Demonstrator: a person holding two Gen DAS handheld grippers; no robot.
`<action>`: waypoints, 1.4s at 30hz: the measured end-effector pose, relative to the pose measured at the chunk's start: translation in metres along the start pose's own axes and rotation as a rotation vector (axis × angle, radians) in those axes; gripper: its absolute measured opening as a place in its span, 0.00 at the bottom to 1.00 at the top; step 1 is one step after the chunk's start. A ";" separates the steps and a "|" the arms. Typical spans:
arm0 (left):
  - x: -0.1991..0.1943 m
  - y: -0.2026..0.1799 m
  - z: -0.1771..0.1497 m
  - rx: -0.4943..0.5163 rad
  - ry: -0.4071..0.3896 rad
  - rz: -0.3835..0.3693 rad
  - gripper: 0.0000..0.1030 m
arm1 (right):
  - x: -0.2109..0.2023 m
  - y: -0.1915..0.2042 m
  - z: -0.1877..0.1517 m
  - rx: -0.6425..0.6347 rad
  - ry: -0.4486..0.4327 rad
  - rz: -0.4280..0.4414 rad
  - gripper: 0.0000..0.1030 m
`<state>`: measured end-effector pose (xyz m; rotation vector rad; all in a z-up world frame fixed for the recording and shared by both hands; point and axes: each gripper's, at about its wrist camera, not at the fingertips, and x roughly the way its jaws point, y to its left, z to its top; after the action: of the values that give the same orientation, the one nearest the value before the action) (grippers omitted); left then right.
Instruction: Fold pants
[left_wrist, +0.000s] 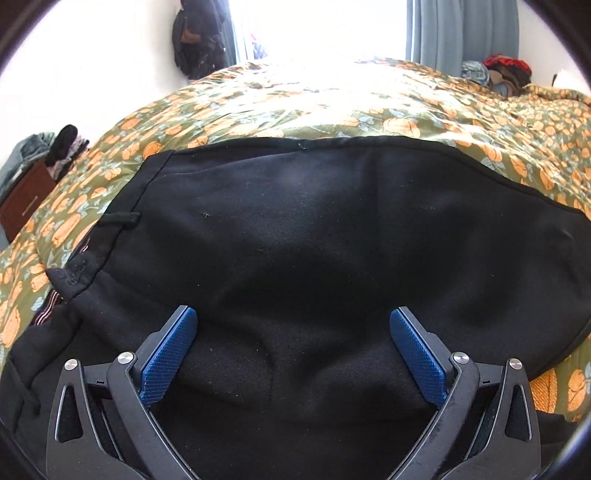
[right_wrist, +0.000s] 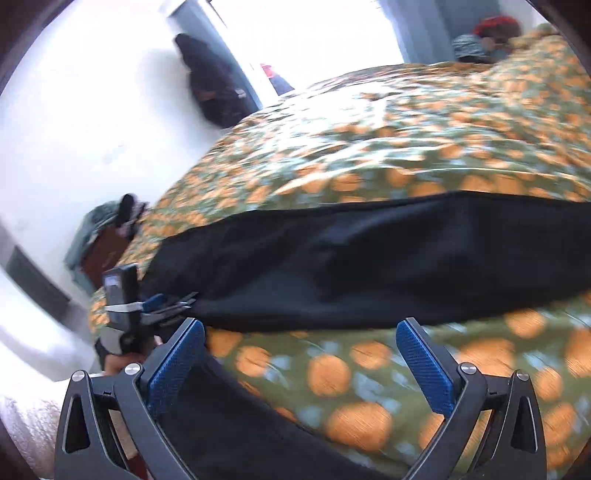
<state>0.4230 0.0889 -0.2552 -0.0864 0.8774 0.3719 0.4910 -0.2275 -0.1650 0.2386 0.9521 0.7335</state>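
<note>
Pants (left_wrist: 314, 229) spread on bedspread (left_wrist: 332, 107), dresser (left_wrist: 26, 199) left of bed, curtain (left_wrist: 461, 29) behind

The right gripper (right_wrist: 301, 354) hangs over the floral bedspread (right_wrist: 351, 373) with its blue-padded fingers (right_wrist: 176, 360) spread wide. Black pants (right_wrist: 369, 266) lie across the bed beyond; the left gripper (right_wrist: 184, 300) sits at their left end.

The soft cloth pants (left_wrist: 314, 240) are plain black. The bed cover (left_wrist: 332, 107) is olive green with orange flowers and pale blue leaves. Both tools have blue textured pads (left_wrist: 168, 356).
</note>
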 end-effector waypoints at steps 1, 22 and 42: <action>0.001 0.000 0.001 -0.001 -0.002 0.000 0.99 | 0.027 0.002 0.006 -0.030 0.057 0.019 1.00; 0.008 -0.005 0.003 0.022 -0.001 0.043 0.99 | -0.214 -0.269 -0.031 0.265 -0.232 -0.779 0.99; -0.141 -0.112 -0.138 0.385 0.161 -0.292 1.00 | -0.199 -0.035 -0.246 0.114 -0.169 -0.610 0.99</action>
<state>0.2799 -0.0866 -0.2441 0.1121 1.0646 -0.0812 0.2358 -0.4154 -0.1938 0.0958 0.8433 0.0969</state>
